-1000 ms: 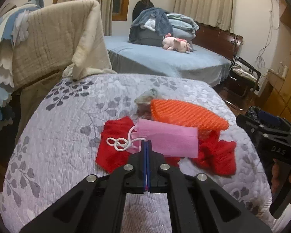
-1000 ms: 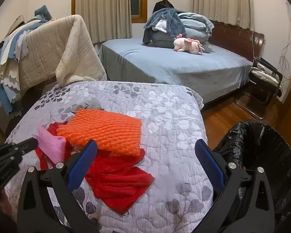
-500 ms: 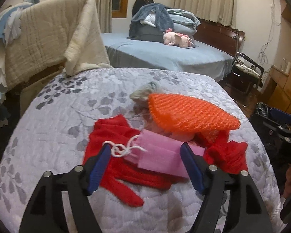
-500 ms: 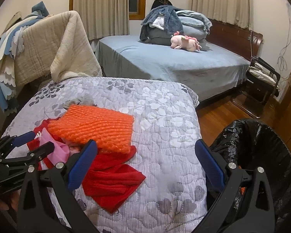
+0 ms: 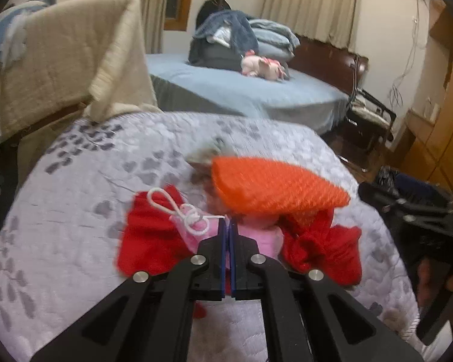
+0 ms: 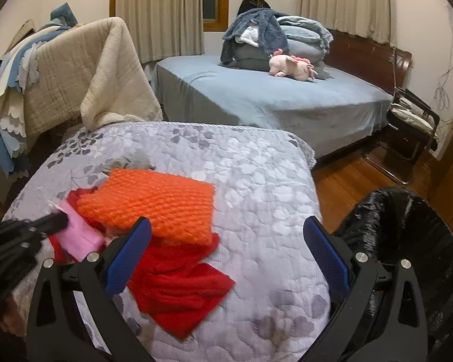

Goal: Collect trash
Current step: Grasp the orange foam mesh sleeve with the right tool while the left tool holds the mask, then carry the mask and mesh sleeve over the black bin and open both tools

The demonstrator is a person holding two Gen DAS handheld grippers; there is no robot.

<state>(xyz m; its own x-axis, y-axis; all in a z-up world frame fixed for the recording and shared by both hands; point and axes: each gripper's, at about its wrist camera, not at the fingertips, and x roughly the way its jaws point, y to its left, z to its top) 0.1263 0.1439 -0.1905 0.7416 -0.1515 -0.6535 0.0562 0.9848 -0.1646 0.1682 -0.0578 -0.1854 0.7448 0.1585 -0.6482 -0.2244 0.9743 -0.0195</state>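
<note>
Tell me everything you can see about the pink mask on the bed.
The pink mask looks like a soft, flat disposable face mask with a white ear loop tangled at one end. It lies crumpled on red cloth, partly under the orange knit piece. The left tool has just closed on its near edge.

Warm, dim indoor light; left wrist view smeared with motion blur, right view sharper; fisheye bends edges, corners black.

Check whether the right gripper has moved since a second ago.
No. In the right wrist view, the right gripper frames the quilt's far corner and the black bin bag just as before, jaws open.
</note>
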